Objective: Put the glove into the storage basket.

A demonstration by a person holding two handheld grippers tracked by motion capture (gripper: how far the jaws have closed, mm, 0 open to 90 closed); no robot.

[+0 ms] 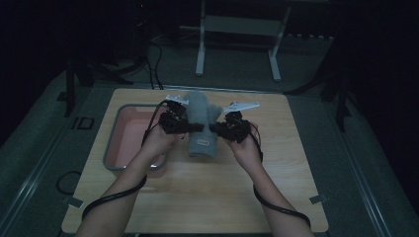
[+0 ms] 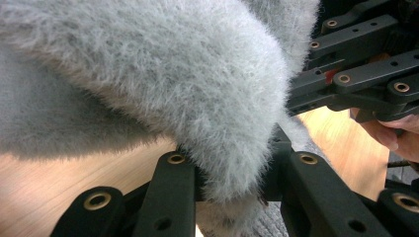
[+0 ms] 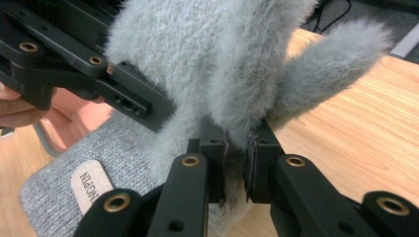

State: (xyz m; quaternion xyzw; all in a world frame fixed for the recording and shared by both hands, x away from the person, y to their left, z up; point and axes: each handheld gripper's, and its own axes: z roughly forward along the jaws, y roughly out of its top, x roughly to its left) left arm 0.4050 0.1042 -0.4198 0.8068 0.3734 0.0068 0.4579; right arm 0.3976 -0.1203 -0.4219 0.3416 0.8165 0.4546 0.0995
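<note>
While both hands hold it up, the left gripper [image 1: 196, 127] is clamped on the left edge of the grey fuzzy mitten [image 1: 200, 126] and the right gripper [image 1: 215, 127] is clamped on its right edge (pads pinching fur in both gripper views). Mitten hangs between them, cuff with label toward the person, above the wooden table [image 1: 276, 163], just right of the pink tray [image 1: 114, 132].
</note>
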